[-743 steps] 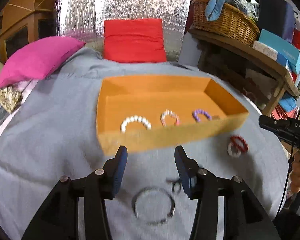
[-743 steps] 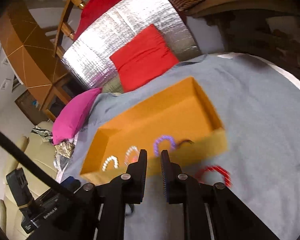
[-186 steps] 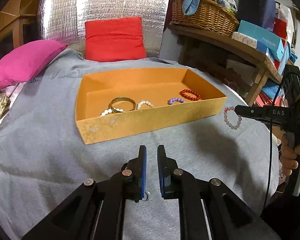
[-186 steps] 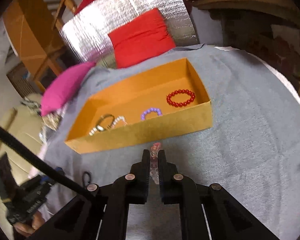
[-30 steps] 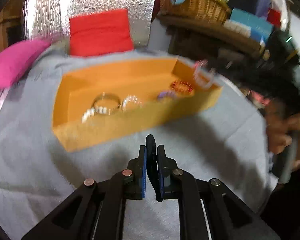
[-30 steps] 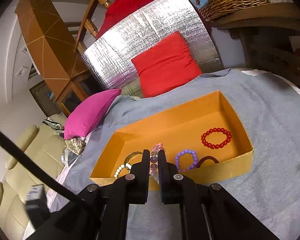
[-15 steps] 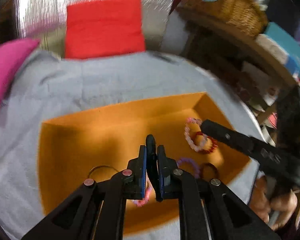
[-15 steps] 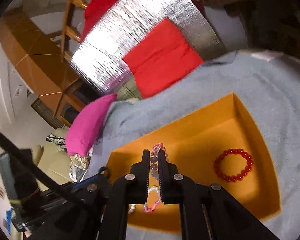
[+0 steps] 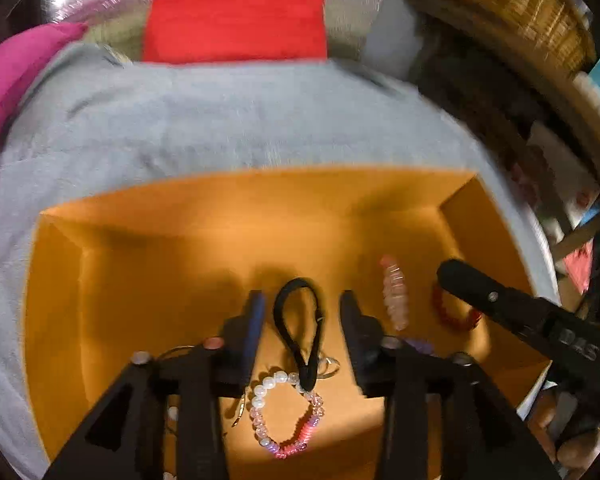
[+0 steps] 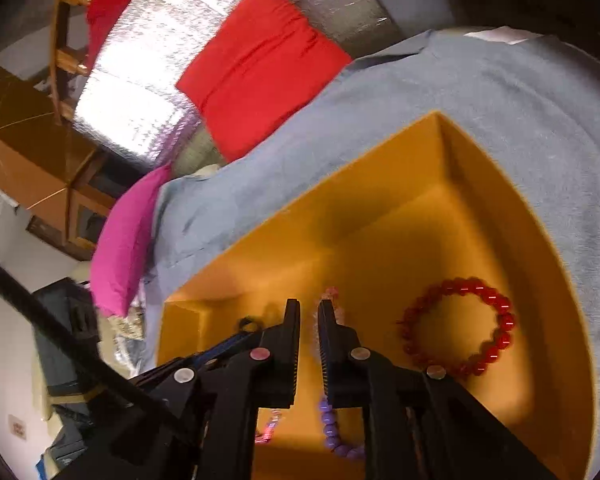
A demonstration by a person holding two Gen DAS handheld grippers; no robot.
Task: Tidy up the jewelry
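Both grippers sit over the orange box point(image 9: 148, 272) because that is where the jewelry is being collected; each is dropping its piece inside rather than on the grey cloth point(image 9: 220, 120).

Left gripper point(image 9: 302, 312): jaws opening, spread well apart. The black cord loop point(image 9: 298, 332) sits between them, touching neither pad, so it looks released. Its long axis runs away from the camera toward the far wall of the box; rounded end points far, narrow end near, overlapping the pink-and-white bead bracelet point(image 9: 286, 416) on the box floor.

Right gripper point(image 10: 309, 320): jaws opening, only a narrow gap so far. The pale pink bead bracelet point(image 9: 394, 296) hangs at its tip. From the left view it reads as a strip stretched lengthwise, upper end toward the far wall; from the right wrist view only blurred beads show past the fingertips. Cannot tell whether the pads still press it; likely slipping free.

Already in the box: red bead bracelet point(image 10: 458, 326) flat near the right wall, purple bead bracelet point(image 10: 332, 428) under the right gripper.
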